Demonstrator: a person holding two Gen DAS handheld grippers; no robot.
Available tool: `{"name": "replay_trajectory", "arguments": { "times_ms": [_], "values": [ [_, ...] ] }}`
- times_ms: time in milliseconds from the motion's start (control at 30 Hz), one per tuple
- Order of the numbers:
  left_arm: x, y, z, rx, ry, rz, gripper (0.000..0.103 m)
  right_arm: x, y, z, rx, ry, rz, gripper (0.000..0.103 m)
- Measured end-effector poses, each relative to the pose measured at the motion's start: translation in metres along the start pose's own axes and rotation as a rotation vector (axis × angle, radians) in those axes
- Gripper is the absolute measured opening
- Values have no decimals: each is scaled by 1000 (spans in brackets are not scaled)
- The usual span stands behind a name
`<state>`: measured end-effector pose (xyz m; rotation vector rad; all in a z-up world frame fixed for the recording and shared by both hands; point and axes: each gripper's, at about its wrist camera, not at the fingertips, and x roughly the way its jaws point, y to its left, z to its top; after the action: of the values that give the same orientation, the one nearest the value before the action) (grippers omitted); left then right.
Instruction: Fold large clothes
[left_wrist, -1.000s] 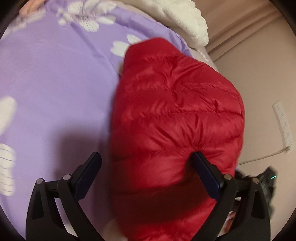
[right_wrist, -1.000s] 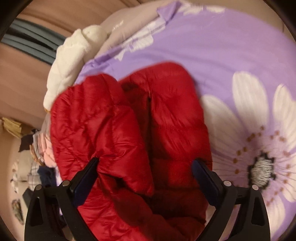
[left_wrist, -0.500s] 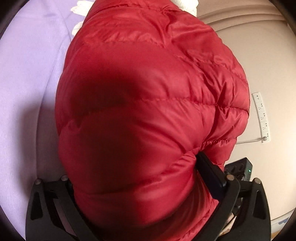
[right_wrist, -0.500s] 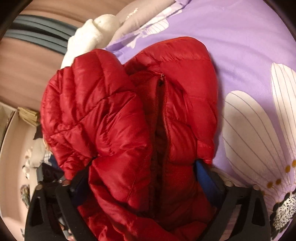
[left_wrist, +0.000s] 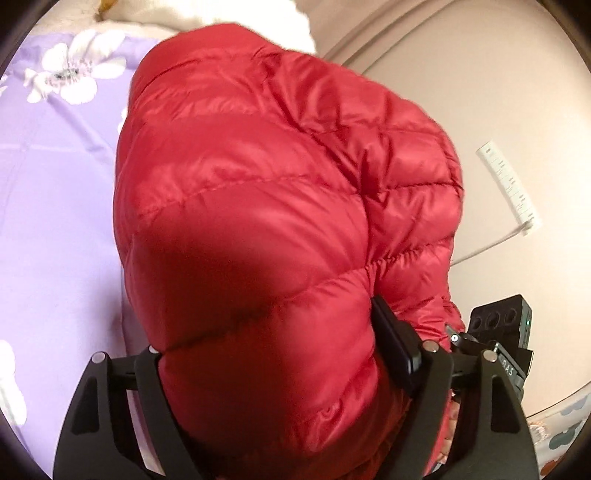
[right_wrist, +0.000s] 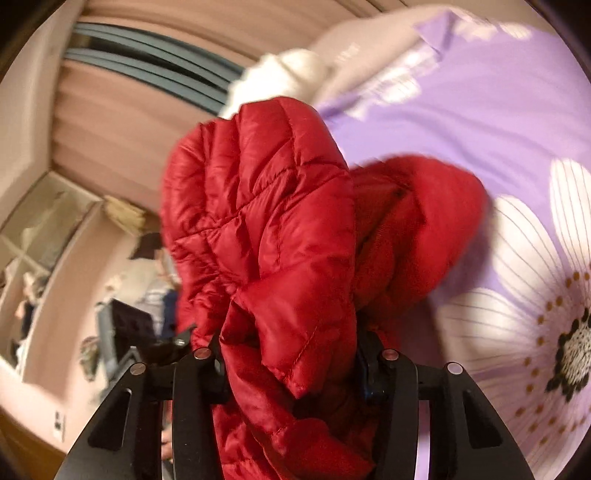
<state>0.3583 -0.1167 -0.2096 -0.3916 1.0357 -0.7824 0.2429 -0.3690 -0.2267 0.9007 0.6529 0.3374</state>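
Note:
A red quilted puffer jacket (left_wrist: 280, 192) fills the left wrist view and bulges up from between the fingers of my left gripper (left_wrist: 273, 332). Its jaws are closing on the padded cloth; the right pad (left_wrist: 391, 343) presses into it and the left fingertip is buried under it. In the right wrist view the same red jacket (right_wrist: 266, 229) stands bunched above my right gripper (right_wrist: 291, 347). These jaws are closing too, and they pinch a thick fold with a hem edge hanging between them. Part of the jacket trails toward the purple flowered bedspread (right_wrist: 480, 110).
The purple bedspread (left_wrist: 55, 184) lies to the left, with a white fluffy blanket (right_wrist: 291, 70) and a pillow at its far end. A white power strip (left_wrist: 509, 184) with its cable lies on the beige floor. The other gripper's body (left_wrist: 502, 325) shows at the right. Shelves and clutter (right_wrist: 55, 240) stand by the wall.
Both grippers went from wide open around the jacket to narrowed on it. Both rose, and the jacket is bunched and lifted from the bedspread. The right view has swung toward the wall.

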Motion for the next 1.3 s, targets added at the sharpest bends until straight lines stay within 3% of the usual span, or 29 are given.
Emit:
{"name": "replay_trajectory", "arguments": {
  "times_ms": [200, 300, 533, 933, 1300],
  "values": [
    [-73, -25, 3, 69, -127, -12, 80, -39, 65, -5, -131, -38, 76, 50],
    [-106, -34, 3, 90, -184, -27, 80, -59, 85, -4, -143, -76, 120, 50],
    [-156, -49, -2, 174, -282, 18, 80, -86, 113, -12, -191, -109, 187, 50],
    [-157, -42, -18, 159, -339, 26, 80, -57, 131, -1, -241, -102, 210, 50],
    [-173, -37, -28, 129, -391, 76, 80, -37, 143, 2, -279, -43, 255, 50]
  ]
}}
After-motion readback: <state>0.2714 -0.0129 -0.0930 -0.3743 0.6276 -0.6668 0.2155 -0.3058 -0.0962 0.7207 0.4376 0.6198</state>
